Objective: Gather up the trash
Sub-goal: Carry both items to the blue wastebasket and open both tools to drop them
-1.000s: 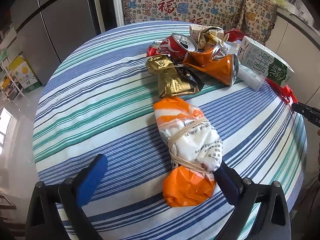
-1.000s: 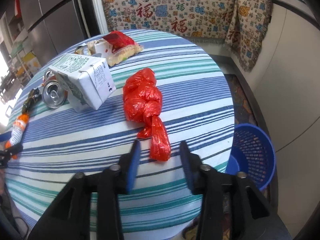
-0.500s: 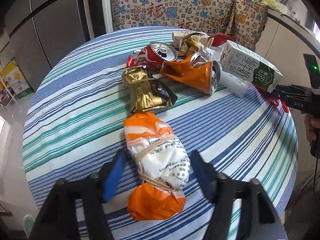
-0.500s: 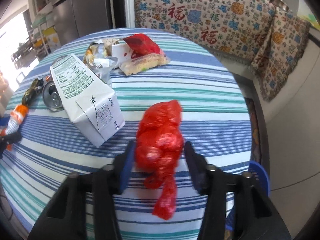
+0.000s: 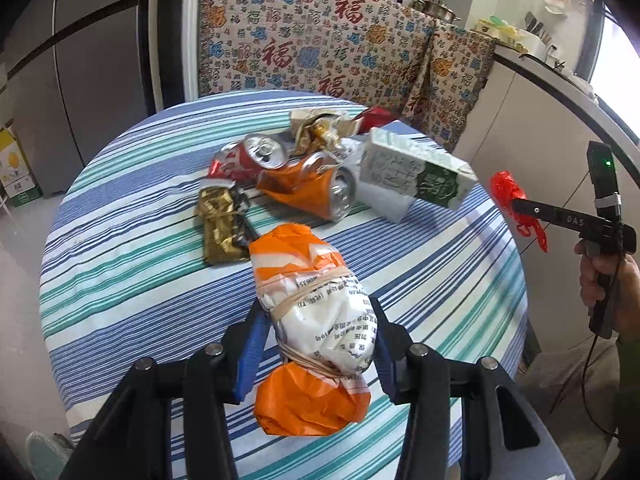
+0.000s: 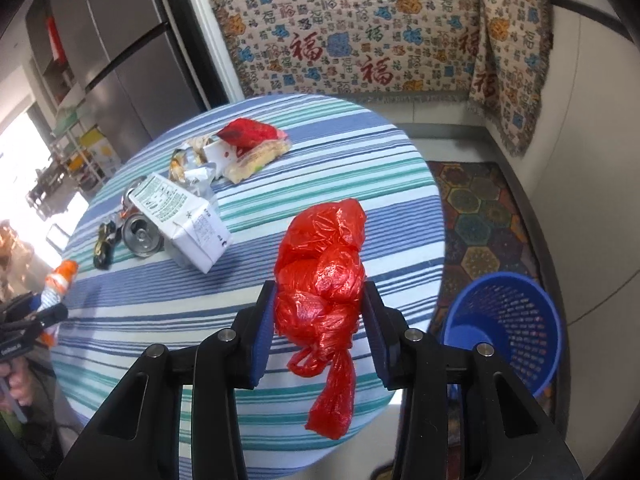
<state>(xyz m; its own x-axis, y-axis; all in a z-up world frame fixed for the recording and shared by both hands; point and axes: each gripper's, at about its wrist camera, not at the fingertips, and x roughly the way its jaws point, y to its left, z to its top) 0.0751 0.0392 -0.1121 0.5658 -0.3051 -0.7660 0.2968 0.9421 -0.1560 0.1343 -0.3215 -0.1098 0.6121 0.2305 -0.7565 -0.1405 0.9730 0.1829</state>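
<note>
Left wrist view: the left gripper, jaws closing, clamps the orange-and-white bundle, held clear of the striped table. Risk: the crumpled plastic may slide between the pads if the squeeze is light. A second ago the jaws stood wide and the bundle lay flat.

Right wrist view: the right gripper grips the red bag above the table edge. Its dangling tail could snag on the way to the blue basket. Earlier the bag rested on the cloth.
</note>
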